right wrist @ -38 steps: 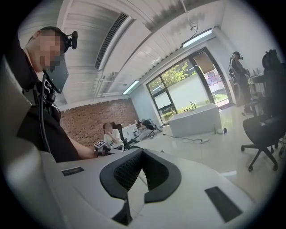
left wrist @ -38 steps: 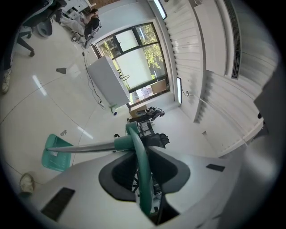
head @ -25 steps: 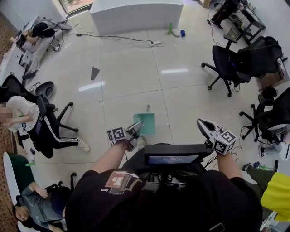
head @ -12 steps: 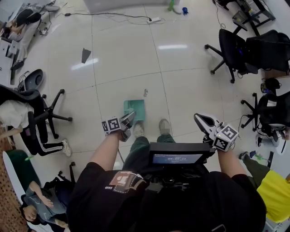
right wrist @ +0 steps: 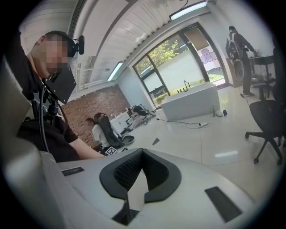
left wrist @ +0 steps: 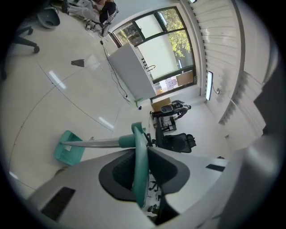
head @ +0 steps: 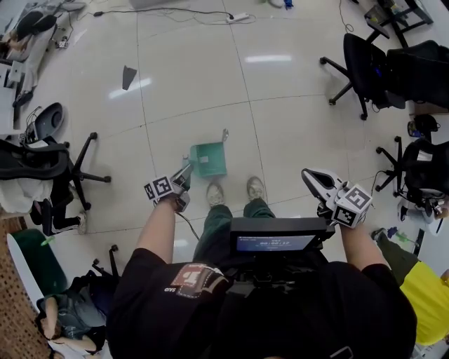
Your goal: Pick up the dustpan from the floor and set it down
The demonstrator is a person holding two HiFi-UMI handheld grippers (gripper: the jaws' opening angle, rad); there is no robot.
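The teal dustpan (head: 208,158) hangs low by the person's shoes; whether its pan (left wrist: 69,147) touches the floor I cannot tell. Its metal shaft (left wrist: 96,143) runs back to a teal grip (left wrist: 139,170) that stands upright between the left gripper's pads. My left gripper (head: 185,175) is shut on that grip, also seen in the left gripper view (left wrist: 140,145). The right gripper (head: 309,177) is held out at the right, away from the dustpan. Its pads meet at the tips (right wrist: 142,152) with nothing between them.
The person's two shoes (head: 215,194) (head: 255,188) stand just behind the pan. Black office chairs crowd the right side (head: 372,66), and another (head: 49,158) stands at the left. A dark scrap (head: 129,76) lies on the pale tiled floor (head: 189,84). A cable with a power strip (head: 235,17) lies far ahead.
Both grippers have come down and forward with the person. The dustpan stayed in the left gripper and sank toward the floor. The shoes have come into view behind it.
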